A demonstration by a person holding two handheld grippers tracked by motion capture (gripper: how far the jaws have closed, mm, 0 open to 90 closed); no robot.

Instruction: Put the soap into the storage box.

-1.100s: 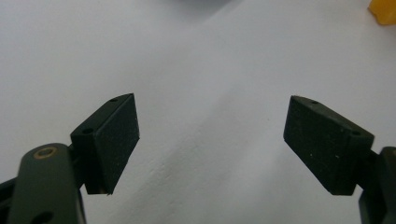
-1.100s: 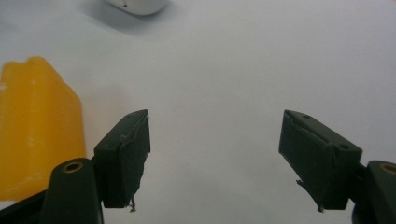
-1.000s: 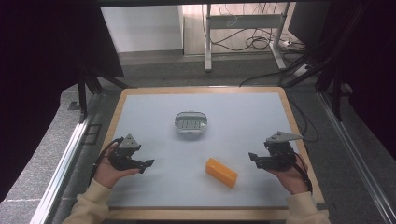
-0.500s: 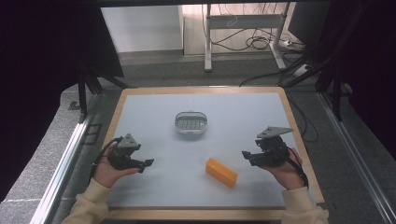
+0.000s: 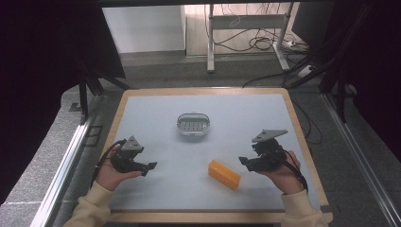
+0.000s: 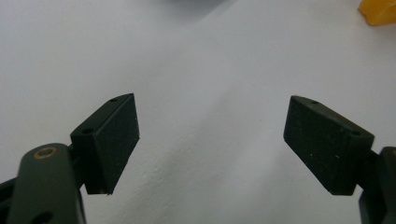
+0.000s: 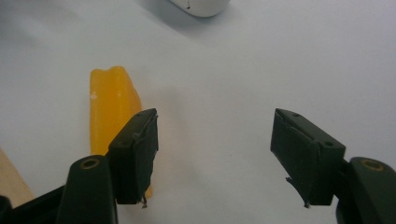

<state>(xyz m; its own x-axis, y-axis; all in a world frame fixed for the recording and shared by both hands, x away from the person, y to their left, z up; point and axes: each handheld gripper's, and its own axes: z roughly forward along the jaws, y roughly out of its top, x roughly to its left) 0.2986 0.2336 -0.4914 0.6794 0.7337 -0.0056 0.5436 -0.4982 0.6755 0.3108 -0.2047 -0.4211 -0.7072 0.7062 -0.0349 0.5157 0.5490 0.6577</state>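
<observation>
Waxy matt orange block (image 5: 224, 174), glossy plastic dish (image 5: 193, 124), matt table (image 5: 236, 113) with wooden rim

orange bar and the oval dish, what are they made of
Orange bar: probably soap or wax; its matte, slightly translucent yellow-orange body and softly rounded, notched end suggest it. Oval dish: likely plastic; smooth pale grey-white shell with a faint sheen and a slotted floor inside.

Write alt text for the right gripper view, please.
The right claw hangs open over a white table, nothing between its jaws. An orange block lies just beyond its left jaw, and the edge of a white dish shows at the top.
</observation>
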